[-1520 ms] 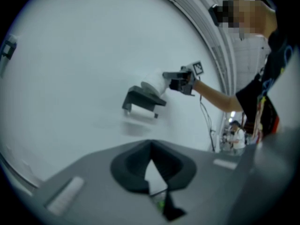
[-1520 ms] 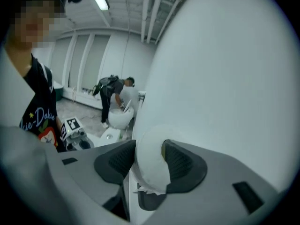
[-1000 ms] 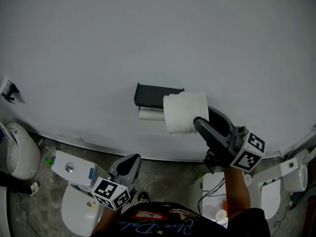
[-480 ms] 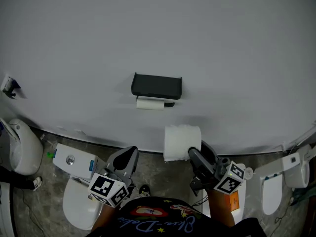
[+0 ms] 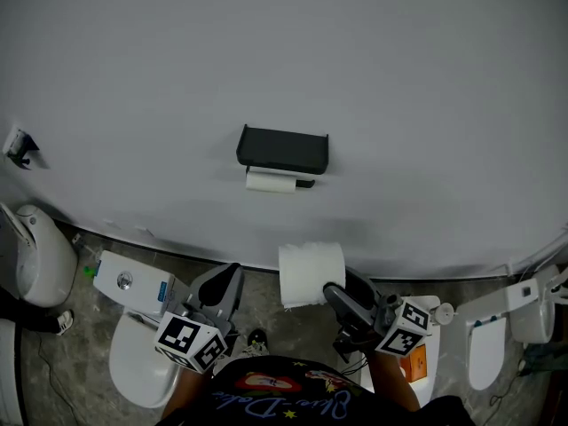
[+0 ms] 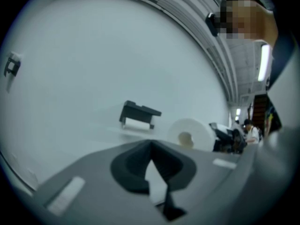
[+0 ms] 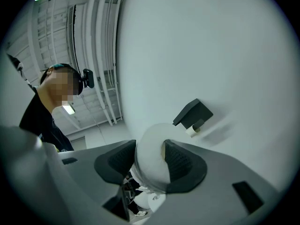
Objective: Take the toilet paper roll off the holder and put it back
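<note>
A black holder (image 5: 284, 151) is fixed to the white wall, with a short white tube (image 5: 271, 182) under it. The white toilet paper roll (image 5: 310, 272) is off the holder, well below it and slightly to its right. My right gripper (image 5: 337, 285) is shut on the roll; in the right gripper view the roll (image 7: 150, 146) sits squeezed between the two dark pads (image 7: 182, 162), with the holder (image 7: 193, 112) beyond. My left gripper (image 5: 231, 278) hangs low at the left, shut and holding nothing. The left gripper view shows the holder (image 6: 138, 112) and the roll (image 6: 190, 134) ahead.
White toilets stand along the floor below the wall: one with a cistern (image 5: 133, 293) at the left, another (image 5: 35, 269) at the far left, more (image 5: 488, 349) at the right. A small fitting (image 5: 18, 149) is on the wall at the left.
My right gripper has carried the roll down and left, from beside the holder to well below it. The left gripper has barely shifted.
</note>
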